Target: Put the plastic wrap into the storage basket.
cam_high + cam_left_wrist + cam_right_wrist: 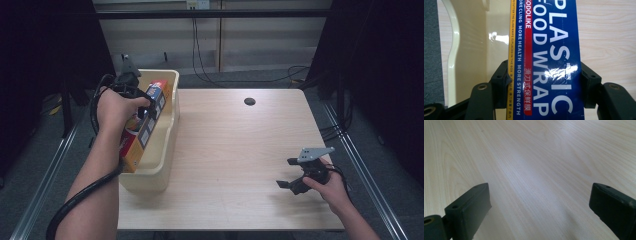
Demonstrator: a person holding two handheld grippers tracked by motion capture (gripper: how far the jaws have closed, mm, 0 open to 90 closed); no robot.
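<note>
While over bin [167, 150] — box [549, 50]-clamping left hand-held gripper [544, 80]

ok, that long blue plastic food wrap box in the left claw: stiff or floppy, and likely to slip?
Long blue plastic food wrap box probably stiff: its edges look straight between the shut jaws. Glossy face may be slippery. Likely light for its length, though gripped mid-length, so it could pivot over the cream plastic bin.

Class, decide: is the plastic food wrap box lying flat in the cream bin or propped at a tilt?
Tilted. The plastic food wrap box slants out of the bin, clamped by the left tongs.
</note>
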